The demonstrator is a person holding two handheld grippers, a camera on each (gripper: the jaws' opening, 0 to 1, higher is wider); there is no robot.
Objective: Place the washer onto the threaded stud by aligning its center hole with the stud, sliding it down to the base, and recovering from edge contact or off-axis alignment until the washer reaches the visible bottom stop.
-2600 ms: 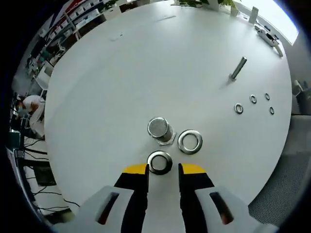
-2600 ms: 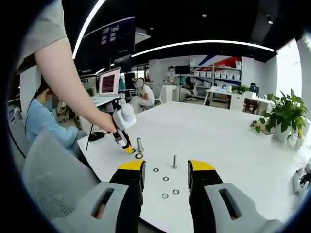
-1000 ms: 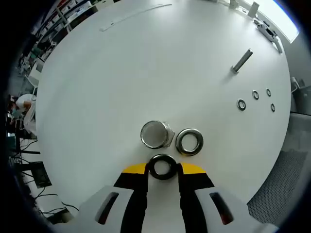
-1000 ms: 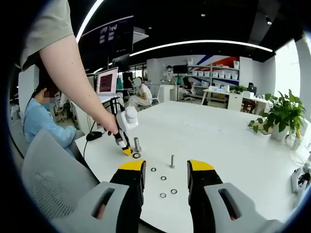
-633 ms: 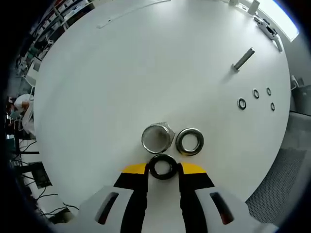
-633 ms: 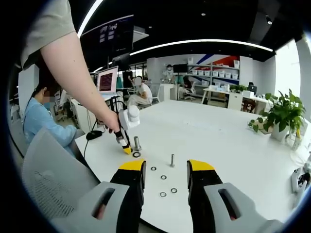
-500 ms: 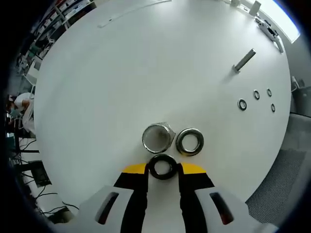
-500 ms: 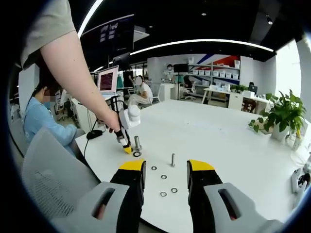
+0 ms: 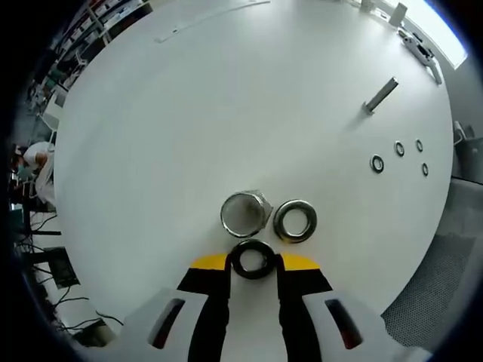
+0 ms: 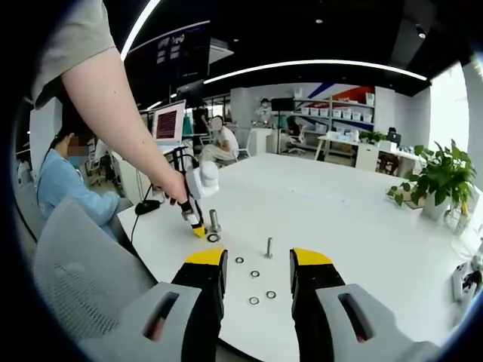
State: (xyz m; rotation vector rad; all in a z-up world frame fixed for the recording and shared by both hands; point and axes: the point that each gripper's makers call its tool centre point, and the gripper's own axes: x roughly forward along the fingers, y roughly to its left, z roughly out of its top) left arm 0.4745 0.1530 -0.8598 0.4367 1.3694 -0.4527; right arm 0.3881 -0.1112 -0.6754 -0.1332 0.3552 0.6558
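Note:
In the left gripper view, my left gripper is shut on a dark washer, held flat between the yellow fingertips just short of the large threaded stud. I look down on the stud's top end and hex base. A second big washer lies on the table to its right. In the right gripper view, my right gripper is open with nothing in it, above the near table edge. Beyond it a hand holds the left gripper beside the large stud and the lying washer.
The round white table also carries a small bolt and several small washers; these are the small bolt and small washers ahead of my right jaws. A mesh chair, a seated person and a plant border the table.
Since 2.6 s ago the washer has gone from lying on the table between the left jaws to being gripped and lifted. Over the last second the left view shifted only slightly; the right gripper stayed still.

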